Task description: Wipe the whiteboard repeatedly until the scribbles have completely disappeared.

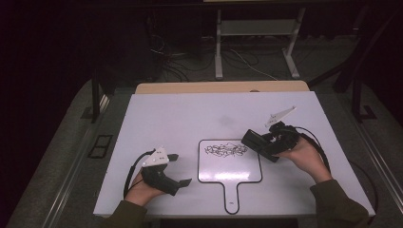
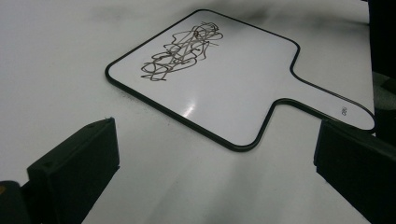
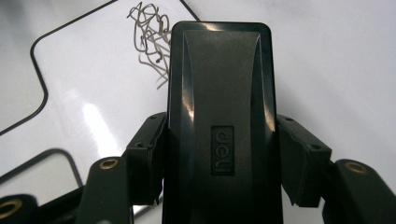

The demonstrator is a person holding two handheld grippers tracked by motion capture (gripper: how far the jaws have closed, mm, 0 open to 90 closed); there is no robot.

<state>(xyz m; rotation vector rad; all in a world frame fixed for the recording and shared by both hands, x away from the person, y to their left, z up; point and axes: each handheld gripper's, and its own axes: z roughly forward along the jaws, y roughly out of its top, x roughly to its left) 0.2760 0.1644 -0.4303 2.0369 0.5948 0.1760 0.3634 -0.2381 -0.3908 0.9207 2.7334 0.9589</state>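
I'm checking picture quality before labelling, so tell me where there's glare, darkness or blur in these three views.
High view: room behind the table is nearly black, tabletop evenly lit. Left gripper view: a small glare spot on the paddle whiteboard, scribble sharp. Right gripper view: highlights streak the black eraser, which is soft at the bottom.

white table top (image 1: 190, 118) – wooden board edge (image 1: 221, 87) just behind it; metal stand legs (image 1: 218, 47) and loose cables (image 1: 171, 54) farther behind the table top.
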